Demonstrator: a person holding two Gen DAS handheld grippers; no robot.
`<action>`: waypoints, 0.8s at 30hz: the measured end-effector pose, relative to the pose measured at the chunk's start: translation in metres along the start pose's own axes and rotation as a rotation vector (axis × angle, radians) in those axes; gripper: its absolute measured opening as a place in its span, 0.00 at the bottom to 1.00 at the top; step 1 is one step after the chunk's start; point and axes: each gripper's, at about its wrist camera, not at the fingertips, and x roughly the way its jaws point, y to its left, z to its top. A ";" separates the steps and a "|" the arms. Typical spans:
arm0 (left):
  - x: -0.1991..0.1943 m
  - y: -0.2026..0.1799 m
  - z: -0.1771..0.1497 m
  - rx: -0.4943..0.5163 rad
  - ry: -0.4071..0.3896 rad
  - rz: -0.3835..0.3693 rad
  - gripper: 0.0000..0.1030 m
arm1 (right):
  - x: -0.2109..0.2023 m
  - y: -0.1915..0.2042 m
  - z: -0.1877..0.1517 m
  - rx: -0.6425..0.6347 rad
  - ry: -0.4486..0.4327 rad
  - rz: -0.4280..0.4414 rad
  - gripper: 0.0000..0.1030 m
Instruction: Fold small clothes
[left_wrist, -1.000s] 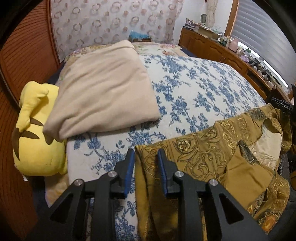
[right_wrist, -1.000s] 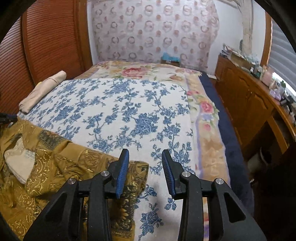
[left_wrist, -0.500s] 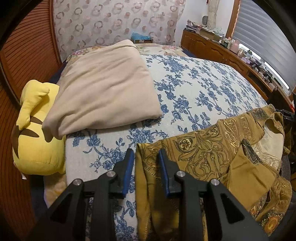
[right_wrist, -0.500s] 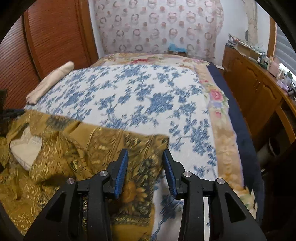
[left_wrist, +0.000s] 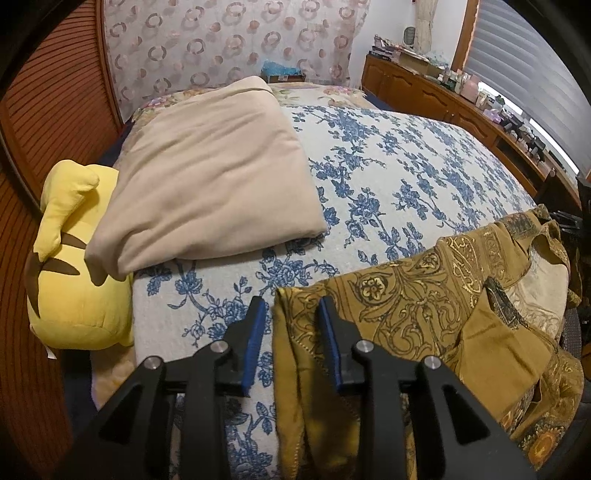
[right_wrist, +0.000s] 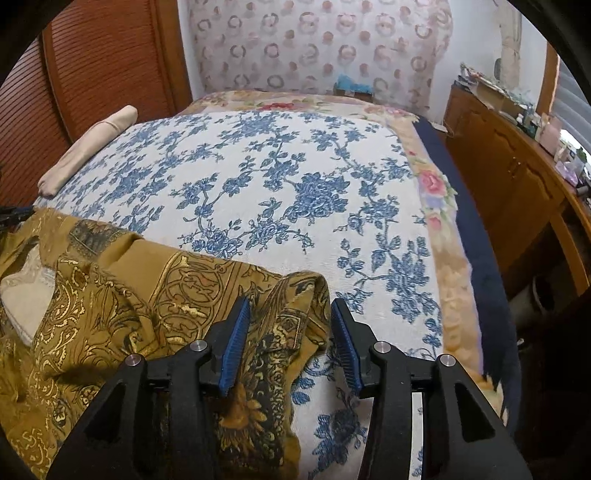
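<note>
Garment (left_wrist: 424, 314) of golden-brown cloth with printed ornament lies spread along the near edge of the bed, on the blue-flowered bedspread (left_wrist: 406, 177). I count 1 garment and 2 grippers. The left gripper (left_wrist: 291, 314) stands at 1 end of the garment; a folded edge of the cloth runs between its blue pads (left_wrist: 253, 343), with a gap showing beside the left pad. Its jaws are narrow and have just been opening, and the pads do not seem to press on the cloth. The right gripper (right_wrist: 290, 314) stands at the other end, where a bunched corner (right_wrist: 295, 295) of the garment sits between its fingers. Its jaws are wider and have also just been opening; the cloth lies loose between them.

Beyond the left gripper 1 folded beige blanket (left_wrist: 210, 177) rests on the bedspread, apart from the garment. Beside it, at the bed's edge, sits 1 yellow plush toy (left_wrist: 74, 280). Farther back stands a patterned headboard (right_wrist: 314, 44), and along the right side 1 long wooden cabinet (right_wrist: 517, 177) carries many small things.
</note>
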 end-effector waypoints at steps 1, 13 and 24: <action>0.001 0.001 0.001 0.002 0.005 0.005 0.33 | 0.000 0.000 0.000 0.002 -0.001 0.004 0.44; 0.002 0.004 0.003 0.030 0.007 -0.001 0.38 | 0.001 0.002 0.002 -0.026 0.013 0.033 0.37; -0.025 -0.022 -0.004 0.049 -0.069 -0.071 0.02 | -0.028 0.013 -0.001 -0.035 -0.078 0.096 0.08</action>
